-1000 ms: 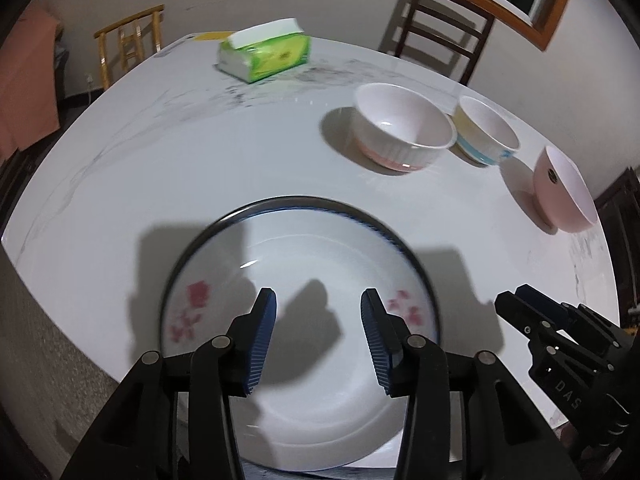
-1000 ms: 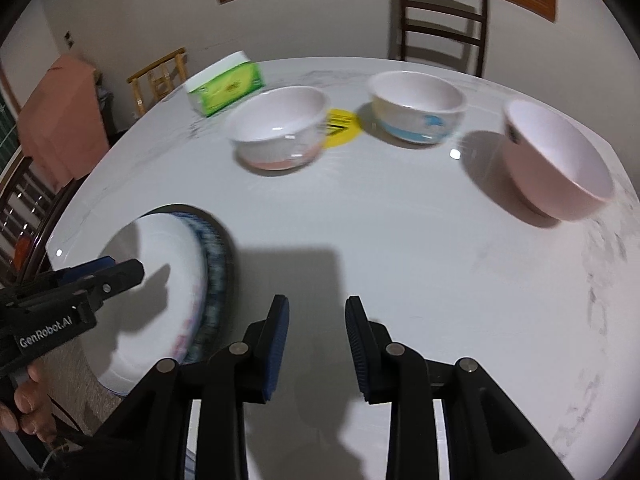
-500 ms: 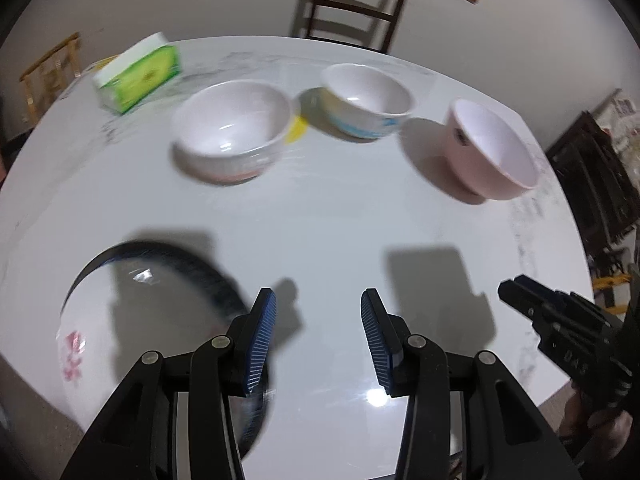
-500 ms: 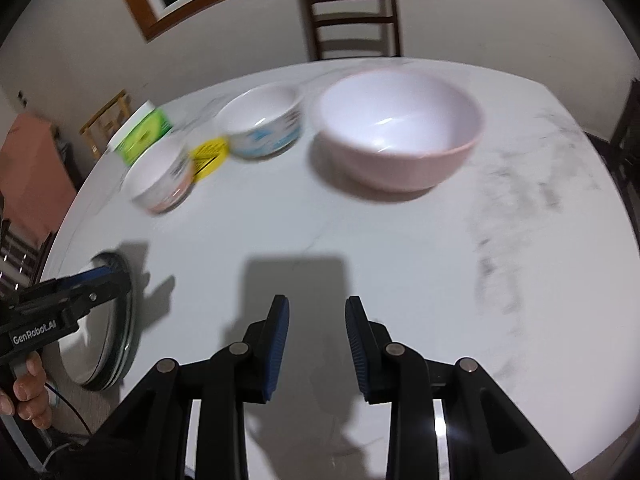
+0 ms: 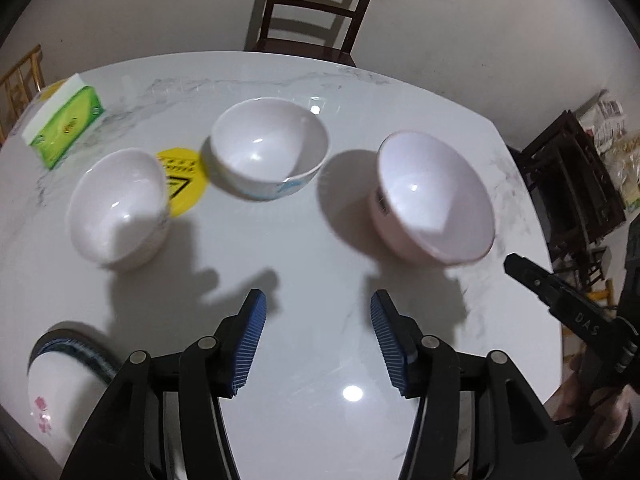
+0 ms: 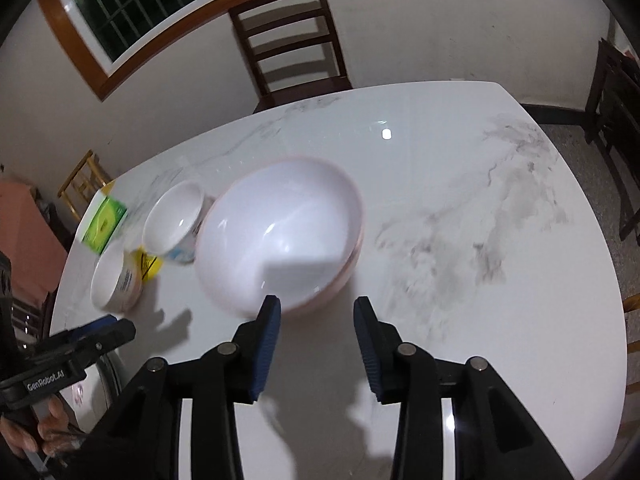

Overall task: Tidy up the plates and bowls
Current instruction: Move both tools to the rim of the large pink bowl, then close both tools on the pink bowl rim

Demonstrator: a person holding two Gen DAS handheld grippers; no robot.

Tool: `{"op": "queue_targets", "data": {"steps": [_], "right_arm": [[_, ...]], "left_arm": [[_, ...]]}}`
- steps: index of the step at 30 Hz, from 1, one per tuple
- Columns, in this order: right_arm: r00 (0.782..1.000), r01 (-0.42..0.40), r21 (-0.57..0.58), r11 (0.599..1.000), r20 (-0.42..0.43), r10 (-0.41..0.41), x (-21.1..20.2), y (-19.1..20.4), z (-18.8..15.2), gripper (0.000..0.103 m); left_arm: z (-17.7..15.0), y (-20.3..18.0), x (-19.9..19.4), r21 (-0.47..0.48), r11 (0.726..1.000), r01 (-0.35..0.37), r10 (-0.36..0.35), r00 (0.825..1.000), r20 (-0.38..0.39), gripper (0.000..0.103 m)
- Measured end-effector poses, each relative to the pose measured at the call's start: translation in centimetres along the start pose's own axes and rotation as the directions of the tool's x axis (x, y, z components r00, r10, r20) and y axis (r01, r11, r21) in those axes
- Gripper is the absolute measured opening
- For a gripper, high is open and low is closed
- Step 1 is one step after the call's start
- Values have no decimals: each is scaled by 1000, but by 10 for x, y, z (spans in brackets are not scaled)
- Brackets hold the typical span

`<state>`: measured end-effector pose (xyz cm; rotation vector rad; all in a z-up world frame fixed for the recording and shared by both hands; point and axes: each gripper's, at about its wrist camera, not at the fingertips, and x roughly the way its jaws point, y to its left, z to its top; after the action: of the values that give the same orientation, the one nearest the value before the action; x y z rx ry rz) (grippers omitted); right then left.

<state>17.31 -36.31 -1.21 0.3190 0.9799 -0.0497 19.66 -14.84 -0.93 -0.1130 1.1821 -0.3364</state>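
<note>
Three bowls stand in a row on the white marble table (image 5: pixel 320 248): a ribbed white bowl (image 5: pixel 118 208) on the left, a white bowl with blue print (image 5: pixel 268 146) in the middle, and a large pink bowl (image 5: pixel 434 196) on the right. A dark-rimmed plate with pink flowers (image 5: pixel 52 392) lies at the near left edge. My left gripper (image 5: pixel 318 320) hovers over bare table in front of the bowls, its jaws opening with nothing between them. My right gripper (image 6: pixel 316 320) hangs just before the pink bowl (image 6: pixel 280 232), jaws also opening and empty.
A green tissue box (image 5: pixel 64 124) sits at the far left, and a yellow warning sticker (image 5: pixel 182 178) lies between two bowls. A dark wooden chair (image 5: pixel 316 8) stands behind the table. A dark cabinet (image 5: pixel 576 184) is off the right edge.
Both grippers have swept right, away from the plate and towards the bowls. The pink bowl now fills the right wrist view. Both pairs of jaws stand wider than before.
</note>
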Motion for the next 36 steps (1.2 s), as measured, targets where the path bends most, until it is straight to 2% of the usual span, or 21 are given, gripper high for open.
{"op": "queue_targets", "data": {"steps": [8,17,22,23,24,25,26,28,30,36], "right_arm": [[998,14,47,999,-57,-12,32,-14,31,39],[996,34,73,997,-89,-27,65,-23,36,39],[995,31,67,997,-94,-24,74,-21,33,39],[995,27,67,997,-99,-20,77,-21,32,38],[995,26,68,997,-101,-19,79,-21,32,34],[995,28,68,997,-102,-21,81,-21,31,26],[994,25,73,997,-105,-18,83,-22,30,24],[994,2,96,995,-109,8,84,-23,28,22],[994,16,90,996,-105,-6,84,-20,26,21],[993,26,88,996,-114,-16,76,-13,16,21]], "left_arm": [[41,-22,31,-57,998,23,-25,999,-31,50],[50,-36,63,-51,999,-13,10,999,-48,50],[51,-38,75,-62,998,-4,1,999,-54,48],[51,-38,77,-65,998,-1,-2,999,-49,45],[51,-38,79,-64,998,0,-3,999,-48,43],[50,-39,81,-61,998,-1,-2,999,-48,36],[50,-39,83,-55,998,4,-7,999,-51,26],[49,-38,86,-55,998,36,-39,998,-52,21],[46,-37,86,-64,996,58,-61,997,-50,15],[39,-35,81,-63,997,52,-56,997,-62,14]]}}
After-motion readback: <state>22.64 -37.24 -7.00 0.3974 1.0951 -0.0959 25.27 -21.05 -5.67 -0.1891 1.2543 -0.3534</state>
